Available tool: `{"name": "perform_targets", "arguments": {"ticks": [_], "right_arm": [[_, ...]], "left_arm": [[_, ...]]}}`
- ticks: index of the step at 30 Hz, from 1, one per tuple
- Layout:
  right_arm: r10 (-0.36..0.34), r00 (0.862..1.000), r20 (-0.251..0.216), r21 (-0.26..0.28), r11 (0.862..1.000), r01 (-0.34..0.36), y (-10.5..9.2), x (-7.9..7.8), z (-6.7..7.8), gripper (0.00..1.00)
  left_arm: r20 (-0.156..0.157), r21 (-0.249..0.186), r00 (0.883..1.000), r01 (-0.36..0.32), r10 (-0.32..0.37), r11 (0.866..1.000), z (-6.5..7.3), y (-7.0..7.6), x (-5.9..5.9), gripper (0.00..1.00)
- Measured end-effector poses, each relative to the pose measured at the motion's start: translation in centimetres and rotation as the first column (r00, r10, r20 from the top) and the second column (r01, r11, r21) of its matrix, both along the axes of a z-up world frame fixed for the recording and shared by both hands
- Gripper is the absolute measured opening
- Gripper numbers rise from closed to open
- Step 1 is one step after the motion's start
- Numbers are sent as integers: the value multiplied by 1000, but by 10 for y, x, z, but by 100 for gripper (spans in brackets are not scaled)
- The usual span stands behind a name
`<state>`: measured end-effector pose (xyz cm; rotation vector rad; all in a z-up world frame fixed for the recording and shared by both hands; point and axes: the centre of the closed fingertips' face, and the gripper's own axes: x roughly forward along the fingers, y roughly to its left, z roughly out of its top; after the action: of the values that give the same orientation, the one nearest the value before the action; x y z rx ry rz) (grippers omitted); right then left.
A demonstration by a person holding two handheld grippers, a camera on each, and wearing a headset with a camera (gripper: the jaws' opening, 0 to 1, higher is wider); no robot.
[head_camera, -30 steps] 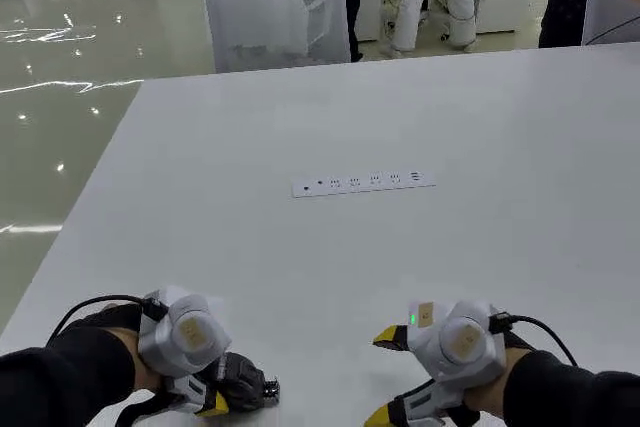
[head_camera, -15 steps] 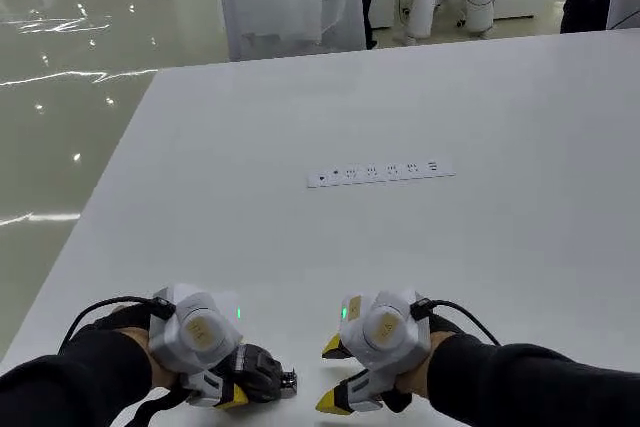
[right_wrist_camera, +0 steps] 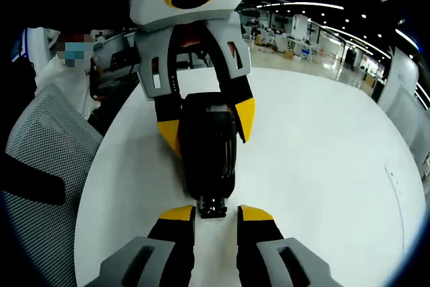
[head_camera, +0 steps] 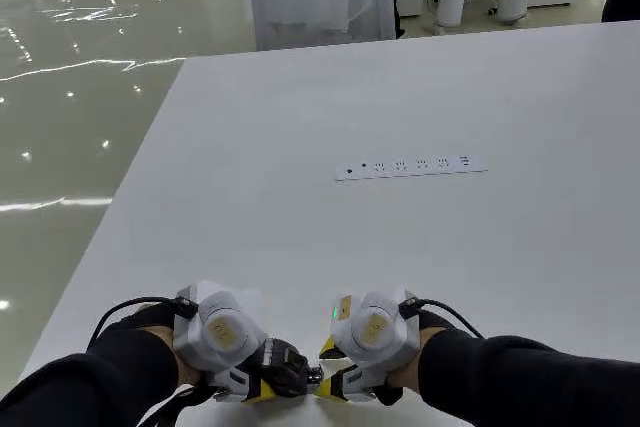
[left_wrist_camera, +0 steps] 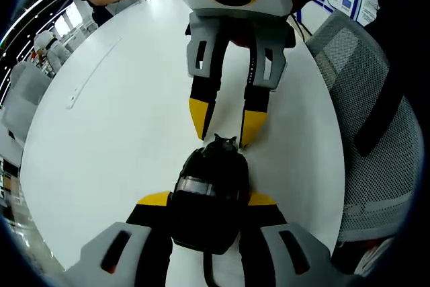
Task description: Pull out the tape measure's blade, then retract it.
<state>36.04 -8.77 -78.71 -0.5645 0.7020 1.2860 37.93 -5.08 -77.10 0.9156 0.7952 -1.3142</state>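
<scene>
Currently the left gripper (head_camera: 258,379) sits at the near edge of the worktop (head_camera: 300,227), toward its left near corner. Its jaws are clamped across the black case of the tape measure (left_wrist_camera: 208,193). The case lies flat on the worktop with its mouth turned toward the other gripper. This grip appears intended to anchor the case so the pull does not drag it along.

The blade hook (right_wrist_camera: 213,206) projects from the case mouth, and no blade is drawn out.

The right gripper (right_wrist_camera: 216,215) faces the left one tip to tip. Its yellow-tipped jaws stand slightly apart on either side of the hook, with a sliver of worktop visible each side. Judgement: the approach is complete and the pinch is not yet made. Closing squarely on the hook comes next. A partial bite risks the hook slipping free.

A socket strip (head_camera: 412,165) lies mid-worktop, well apart from the work.
</scene>
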Motion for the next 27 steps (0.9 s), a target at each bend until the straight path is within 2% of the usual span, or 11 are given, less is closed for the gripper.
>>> {"name": "perform_targets", "arguments": {"ticks": [1, 2, 3, 6, 7, 8, 11, 17, 23, 27], "right_arm": [[6, 1000, 5, 1, 1000, -6, 0, 0, 0, 19], [-28, 1000, -1, 14, 1000, 28, 1, 4, 2, 18], [-59, 997, -41, 28, 998, 60, 3, 2, 1, 18], [-42, 998, -43, 23, 999, 43, 6, -1, -1, 13], [-41, 999, -26, 13, 999, 42, 6, 0, -3, 13], [-11, 1000, -8, 7, 1000, 11, 7, -1, -4, 13], [-21, 999, -24, 6, 1000, 22, 5, 0, -4, 11], [0, 1000, 6, -18, 1000, 0, 2, -1, -4, 9], [23, 999, 27, -37, 999, -22, 1, -1, -4, 9], [19, 1000, 24, -37, 999, -18, 0, -1, -4, 9]], "left_arm": [[-2, 0, 1000, 3, -3, 1000, 0, 0, 0, 33], [-8, 1, 1000, 2, -2, 1000, 0, 0, 0, 33], [-10, 2, 1000, 4, -4, 1000, -1, 0, 0, 33], [-9, 4, 1000, 9, -9, 1000, -1, 0, -1, 33], [-10, 4, 1000, 9, -9, 1000, -1, 0, -1, 33], [-10, 5, 1000, 9, -9, 1000, -1, 0, -1, 33], [-10, 10, 1000, 9, -9, 1000, -2, 0, -1, 33], [-22, 10, 1000, 5, -5, 1000, -2, 1, 0, 33], [-21, 23, 1000, 8, -7, 1000, -2, 2, -1, 33], [-16, 19, 1000, 2, -1, 1000, -1, 2, -1, 33]]}}
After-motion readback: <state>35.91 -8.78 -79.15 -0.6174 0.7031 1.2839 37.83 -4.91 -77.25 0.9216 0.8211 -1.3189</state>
